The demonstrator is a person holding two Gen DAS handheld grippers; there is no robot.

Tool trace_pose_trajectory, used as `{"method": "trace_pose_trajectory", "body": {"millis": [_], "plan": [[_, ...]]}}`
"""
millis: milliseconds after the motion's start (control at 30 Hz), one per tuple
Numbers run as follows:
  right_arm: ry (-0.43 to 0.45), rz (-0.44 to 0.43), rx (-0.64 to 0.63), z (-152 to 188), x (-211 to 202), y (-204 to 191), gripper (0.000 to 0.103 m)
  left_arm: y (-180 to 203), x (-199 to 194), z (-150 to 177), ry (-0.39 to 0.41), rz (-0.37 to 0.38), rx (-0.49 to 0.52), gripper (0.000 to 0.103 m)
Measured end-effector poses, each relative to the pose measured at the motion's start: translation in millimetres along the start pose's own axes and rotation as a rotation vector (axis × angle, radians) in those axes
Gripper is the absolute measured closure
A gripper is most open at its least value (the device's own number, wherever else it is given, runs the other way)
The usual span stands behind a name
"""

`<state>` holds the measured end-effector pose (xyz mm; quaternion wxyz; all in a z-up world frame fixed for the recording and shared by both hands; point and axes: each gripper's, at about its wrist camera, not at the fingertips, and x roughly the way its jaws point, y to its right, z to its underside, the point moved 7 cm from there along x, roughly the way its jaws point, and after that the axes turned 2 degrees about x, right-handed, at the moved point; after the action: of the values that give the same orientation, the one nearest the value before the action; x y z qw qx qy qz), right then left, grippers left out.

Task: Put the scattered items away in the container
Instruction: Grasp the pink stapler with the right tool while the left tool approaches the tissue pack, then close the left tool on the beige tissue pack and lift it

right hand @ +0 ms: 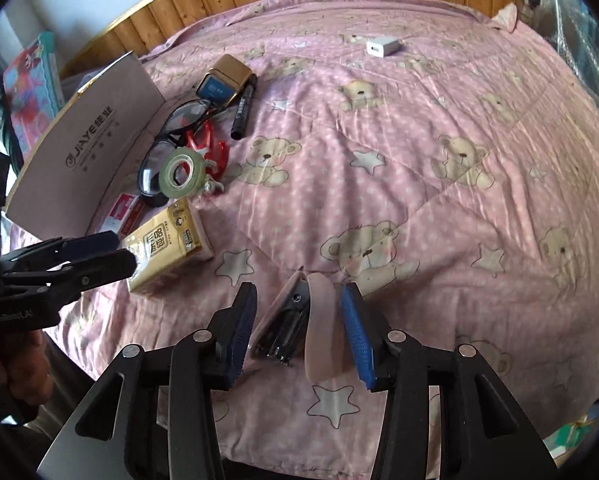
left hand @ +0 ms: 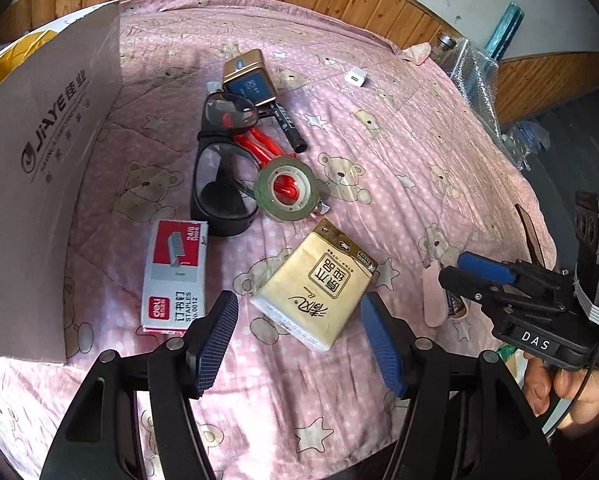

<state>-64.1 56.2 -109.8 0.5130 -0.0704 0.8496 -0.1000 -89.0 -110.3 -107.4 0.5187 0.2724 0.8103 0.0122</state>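
My left gripper (left hand: 299, 336) stands wide, its blue pads either side of the near end of the tissue pack (left hand: 313, 284) at lower centre, touching nothing; I judge it is lined up there to take the pack next. My right gripper (right hand: 297, 334) is also spread, straddling the pink stapler (right hand: 295, 328) at lower centre of the right view. The stapler lies splayed on the pink quilt (right hand: 419, 184); whether a pad already touches it I cannot tell. The cardboard box (left hand: 39, 184), the container, fills the left of the left view, one wall facing me. Just beside it lie the staples box (left hand: 175, 276), the goggles (left hand: 219, 172), the tape roll (left hand: 286, 188), a black marker (left hand: 287, 124) and a gold tin (left hand: 249, 78). A white adapter (left hand: 354, 79) sits well apart, upper right of centre.
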Motion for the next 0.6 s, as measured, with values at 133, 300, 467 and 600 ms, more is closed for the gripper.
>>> {"method": "trace_pose_trajectory", "body": {"millis": [133, 300, 467, 600], "plan": [[-0.030, -0.014, 0.094, 4.5, 11.5, 6.4, 0.059, 10.6, 25.4, -3.0, -0.022, -0.004, 0.051, 0.037], [0.053, -0.003, -0.079, 1.4, -7.7, -19.2, 0.060, 4.1, 30.1, 1.8, -0.055, 0.033, 0.001, 0.044], [0.067, -0.053, -0.075, 6.7, -8.7, -23.5, 0.058, -2.6, 21.4, 9.7, -0.043, 0.021, -0.032, 0.044], [0.065, -0.078, 0.074, 16.1, -16.4, 3.3, 0.057, 5.8, 25.0, 5.4, -0.027, 0.009, -0.012, 0.040]]}}
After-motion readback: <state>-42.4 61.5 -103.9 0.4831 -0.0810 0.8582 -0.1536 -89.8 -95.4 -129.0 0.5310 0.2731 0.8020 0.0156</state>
